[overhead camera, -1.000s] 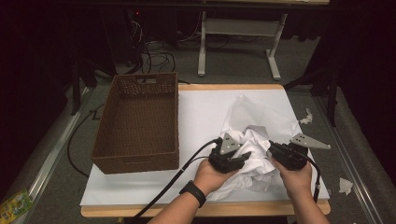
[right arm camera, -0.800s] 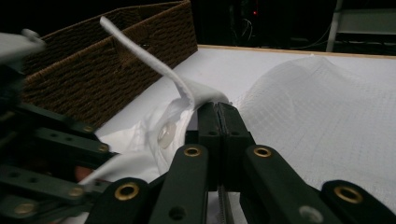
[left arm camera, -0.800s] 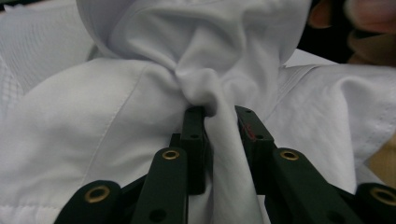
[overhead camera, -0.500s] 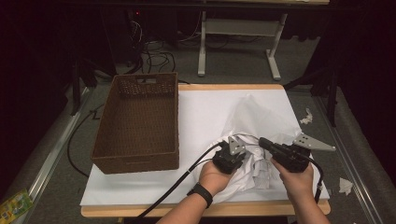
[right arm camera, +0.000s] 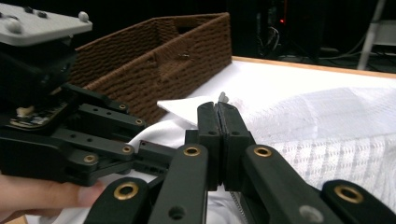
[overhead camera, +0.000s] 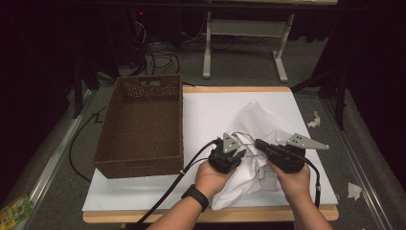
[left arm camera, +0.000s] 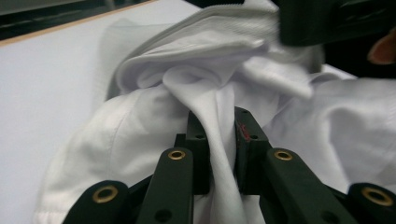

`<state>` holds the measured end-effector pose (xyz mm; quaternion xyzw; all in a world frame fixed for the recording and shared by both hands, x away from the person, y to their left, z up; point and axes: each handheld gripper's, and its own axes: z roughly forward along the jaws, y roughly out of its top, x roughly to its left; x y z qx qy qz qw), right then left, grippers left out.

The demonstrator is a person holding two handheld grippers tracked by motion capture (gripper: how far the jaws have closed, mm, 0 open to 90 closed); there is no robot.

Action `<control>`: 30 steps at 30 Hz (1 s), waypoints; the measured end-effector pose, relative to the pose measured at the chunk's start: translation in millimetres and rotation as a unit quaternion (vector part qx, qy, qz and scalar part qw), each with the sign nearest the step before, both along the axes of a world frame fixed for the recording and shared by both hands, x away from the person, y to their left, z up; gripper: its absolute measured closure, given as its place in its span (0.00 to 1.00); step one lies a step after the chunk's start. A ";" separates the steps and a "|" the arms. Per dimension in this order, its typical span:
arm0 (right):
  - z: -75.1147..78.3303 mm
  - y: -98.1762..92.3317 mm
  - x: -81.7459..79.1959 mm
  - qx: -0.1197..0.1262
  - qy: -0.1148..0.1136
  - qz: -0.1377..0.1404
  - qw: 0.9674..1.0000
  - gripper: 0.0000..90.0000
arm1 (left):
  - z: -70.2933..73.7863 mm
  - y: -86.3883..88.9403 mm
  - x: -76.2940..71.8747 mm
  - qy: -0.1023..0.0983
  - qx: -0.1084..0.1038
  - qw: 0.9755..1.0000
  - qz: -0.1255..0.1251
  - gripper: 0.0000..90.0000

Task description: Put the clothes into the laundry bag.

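A crumpled white cloth (overhead camera: 253, 120) lies on the white table cover, right of centre. My left gripper (overhead camera: 241, 152) holds a fold of it; in the left gripper view the fold (left arm camera: 219, 140) runs between the jaws of my left gripper (left arm camera: 219, 121), which have just been closing on it. My right gripper (overhead camera: 260, 143) points left at the same bunch. In the right gripper view the jaws of my right gripper (right arm camera: 218, 109) are pressed together, with a thin edge of cloth (right arm camera: 327, 121) poking out at the tips. The left gripper (right arm camera: 70, 126) sits close beside them.
A brown woven basket (overhead camera: 179, 120) stands on the left half of the table, long side towards the cloth; it also appears in the right gripper view as the basket (right arm camera: 163, 56). Bare white cover (overhead camera: 210, 110) lies between basket and cloth. Paper scraps (overhead camera: 354, 190) lie on the floor at right.
The left jaws have narrowed onto the cloth fold. Both hands have shifted a little to the left, and the bunch of cloth between them has been drawn tighter.
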<state>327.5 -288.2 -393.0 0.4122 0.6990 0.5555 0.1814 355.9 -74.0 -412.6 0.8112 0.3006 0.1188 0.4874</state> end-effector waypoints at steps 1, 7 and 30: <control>-1.1 -3.1 -1.9 0.000 0.000 -0.003 1.000 1.00 | -2.4 -4.2 -0.6 -0.003 0.003 1.000 -0.002 0.87; -13.5 -18.9 -7.8 0.020 0.010 -0.011 1.000 1.00 | -19.6 -25.4 1.8 0.006 0.021 1.000 -0.017 0.87; -6.0 -18.4 -16.4 0.020 -0.006 -0.006 1.000 1.00 | -8.4 -9.7 -3.3 -0.010 -0.046 0.999 0.017 0.44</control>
